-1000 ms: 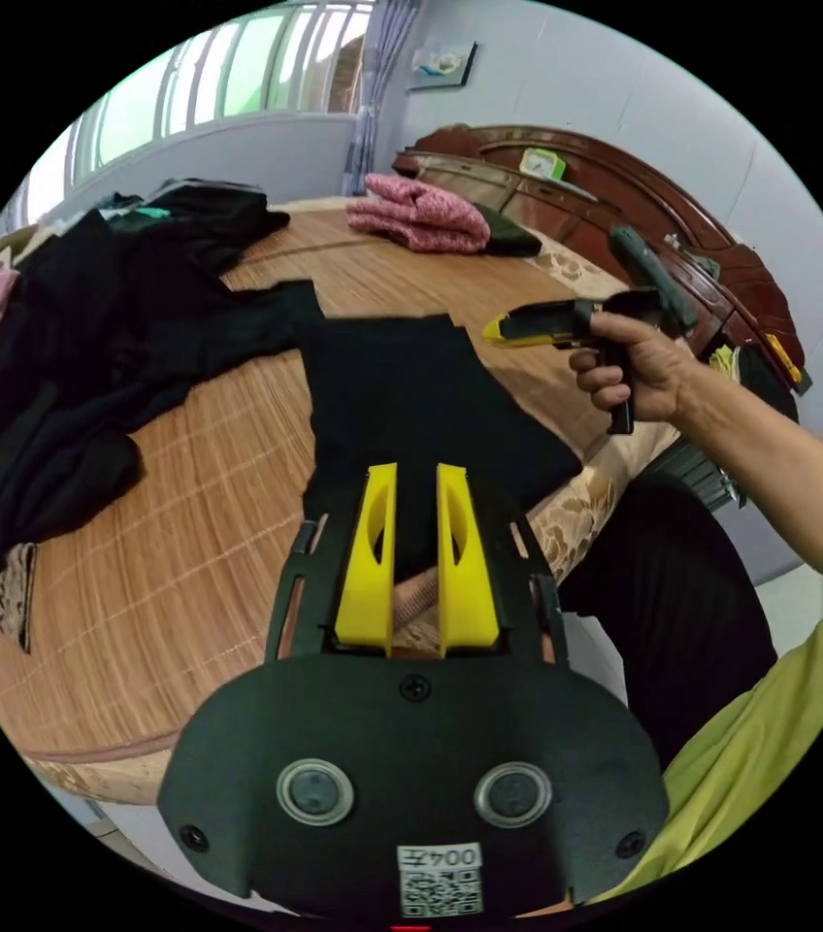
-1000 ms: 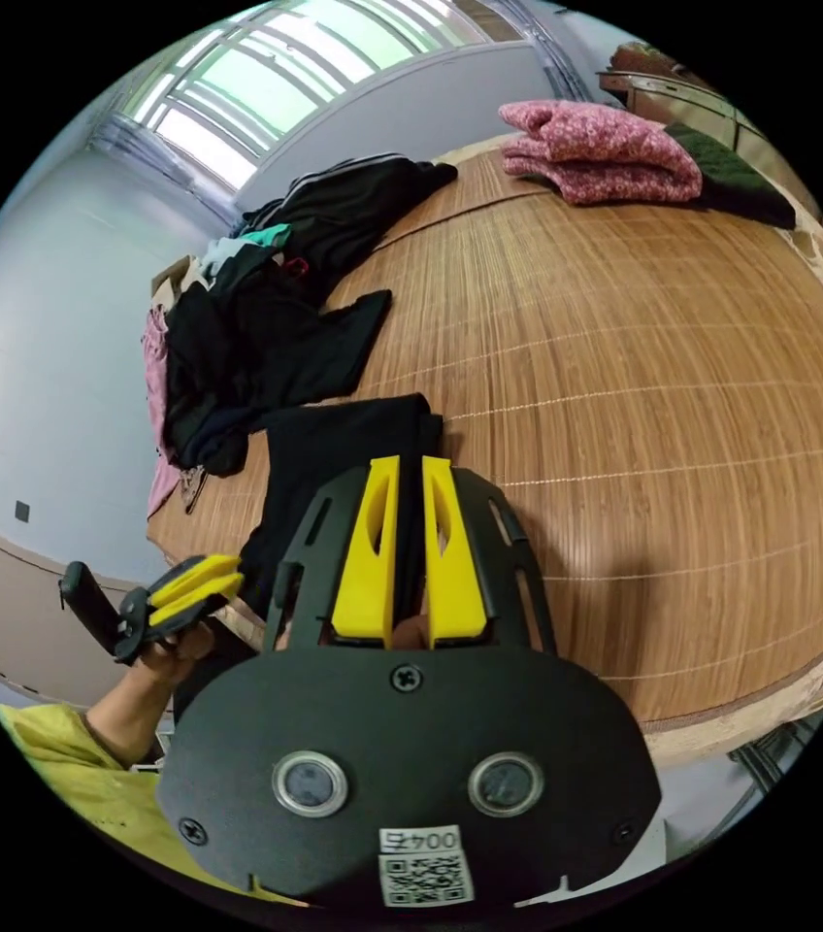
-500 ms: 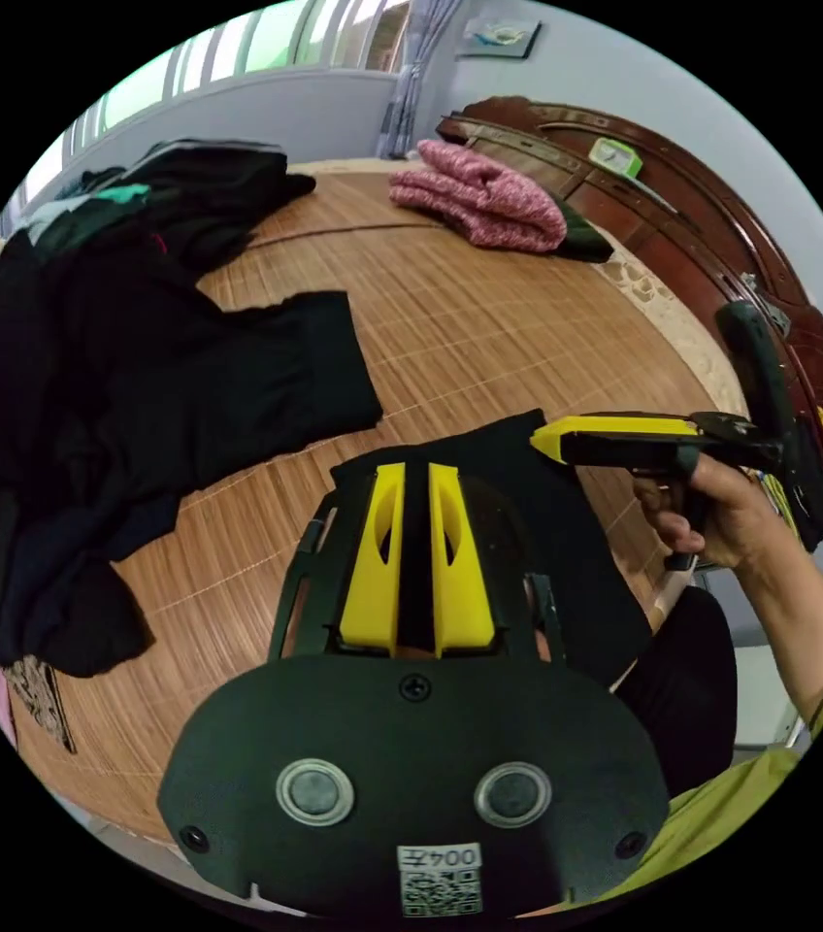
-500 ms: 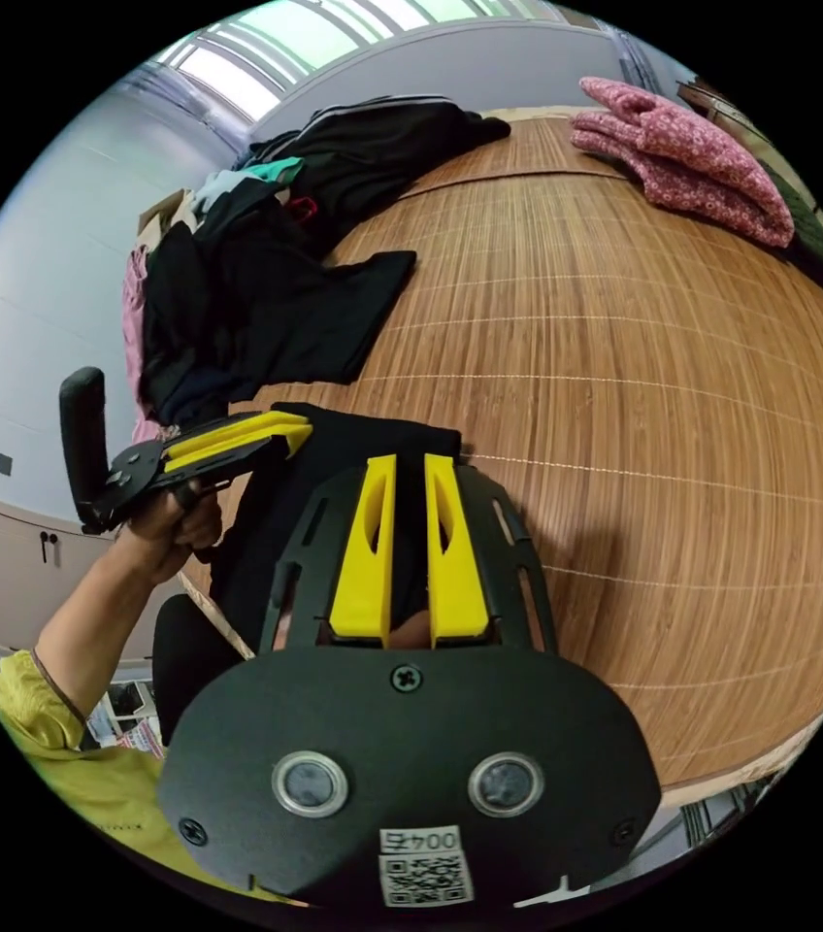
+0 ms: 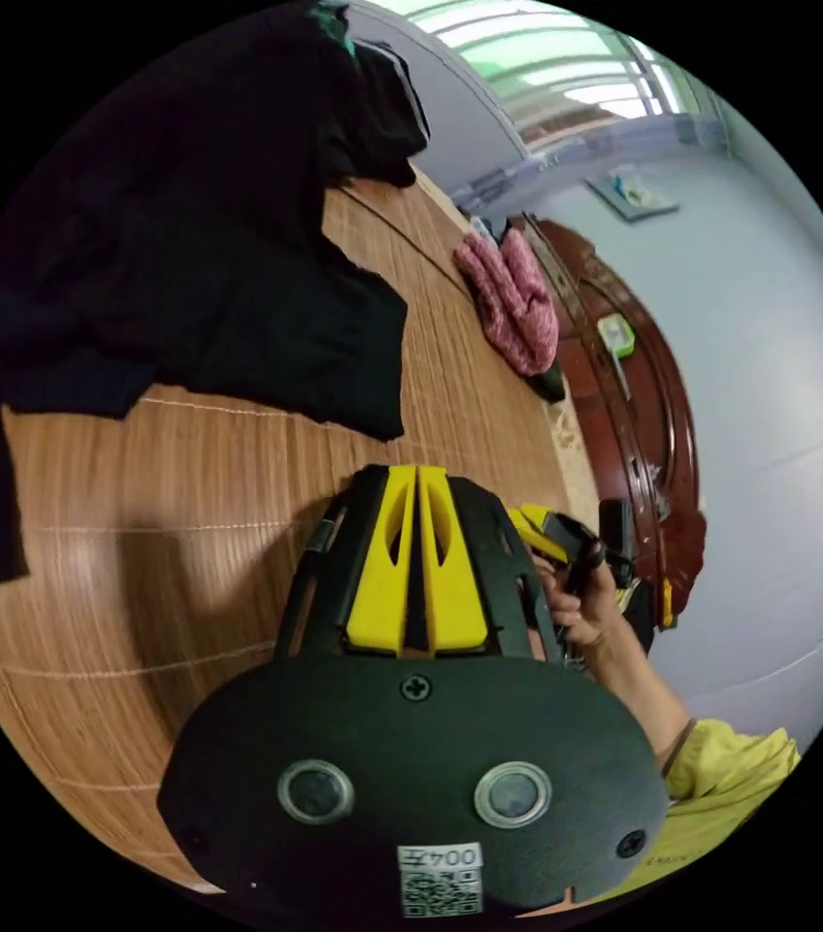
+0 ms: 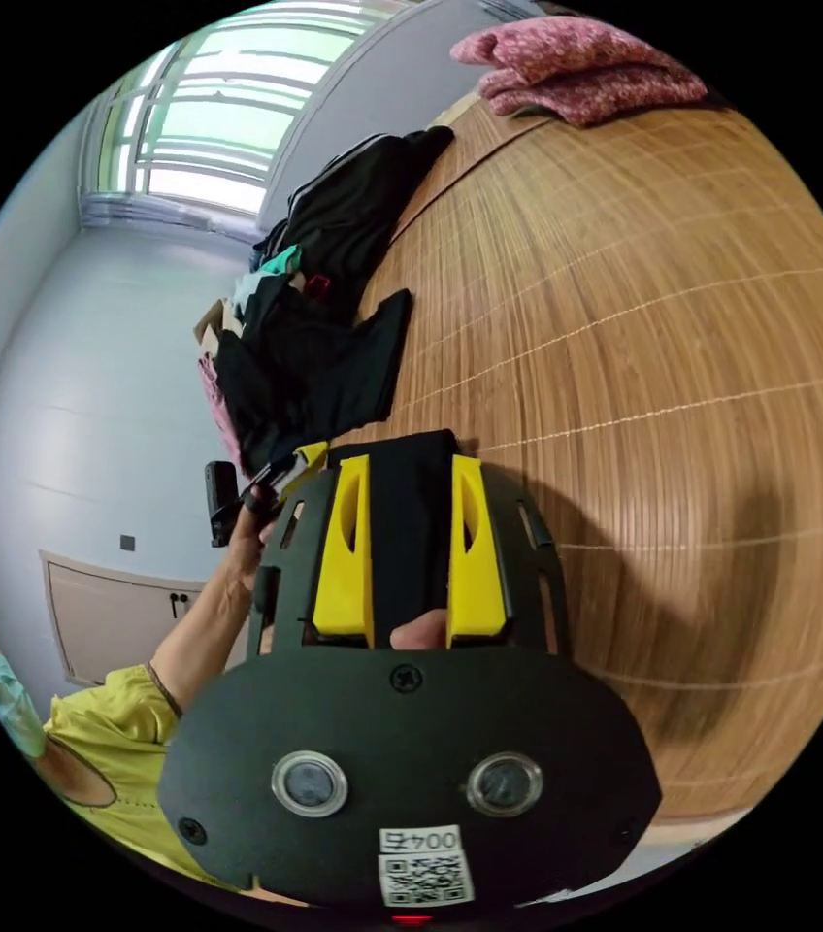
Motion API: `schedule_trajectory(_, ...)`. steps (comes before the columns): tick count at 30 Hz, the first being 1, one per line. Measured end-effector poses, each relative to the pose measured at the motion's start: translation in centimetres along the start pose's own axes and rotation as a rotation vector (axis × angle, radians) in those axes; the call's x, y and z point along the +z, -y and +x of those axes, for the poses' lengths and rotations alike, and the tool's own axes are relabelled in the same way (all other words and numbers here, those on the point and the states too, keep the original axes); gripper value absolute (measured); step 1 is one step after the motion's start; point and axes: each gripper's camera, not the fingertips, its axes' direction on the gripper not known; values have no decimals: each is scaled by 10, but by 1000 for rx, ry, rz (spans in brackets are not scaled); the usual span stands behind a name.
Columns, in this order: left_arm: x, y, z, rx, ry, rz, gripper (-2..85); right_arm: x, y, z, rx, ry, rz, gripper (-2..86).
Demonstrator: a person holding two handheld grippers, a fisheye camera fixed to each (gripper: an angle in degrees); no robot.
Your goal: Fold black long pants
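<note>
Handling stage: black long pants (image 6: 402, 505) lie folded small on the bamboo mat (image 6: 683, 320), at its near edge, right in front of the right gripper (image 6: 410, 485).
Right gripper: jaws stand apart with dark cloth showing between them; whether they press on it or merely straddle it, I cannot tell.
Left gripper (image 5: 416, 481): jaws drawn together to a thin slit, nothing visible between them; it hangs over bare mat near the unsorted clothes.
Left gripper, seen from the right gripper view (image 6: 300, 456): just beside the left edge of the folded pants, held in a hand (image 6: 256, 510). Contact with the cloth cannot be judged.
Likely reason for the hold: judged, the two grippers flank the bundle to square its edges or lift it as one piece.
Clothes pile (image 6: 305, 340): dark garments heaped at the far left of the mat, well apart from the pants, probably waiting their turn.
Pink folded item (image 6: 576, 58): far right corner of the mat, apparently the place for finished pieces.
Progress: judged, folding nearly complete; setting the bundle aside seems next.
</note>
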Motion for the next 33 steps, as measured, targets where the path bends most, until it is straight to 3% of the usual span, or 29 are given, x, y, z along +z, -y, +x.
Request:
schedule_trajectory(8, -77, -97, -14, 105, 138, -62, 7, -33, -115, -52, -96, 7, 23, 112)
schedule_trajectory(12, -95, -166, -40, 13, 61, -57, 19, -32, -167, -49, -27, 27, 60, 109)
schedule_trajectory(18, -97, -221, -68, -118, -42, -2, 36, -32, -239, -17, 203, 206, 197, 103)
schedule_trajectory(21, -95, -230, -65, -69, -1, 3, 53, -18, -256, -28, 155, 91, 158, 105)
schedule_trajectory(26, -99, -243, -39, 170, 81, 16, 82, 20, -281, -79, -111, -241, 64, 109)
schedule_trajectory(33, -87, -249, 8, 469, 251, -95, 118, 78, -298, -111, -260, -415, -21, 112)
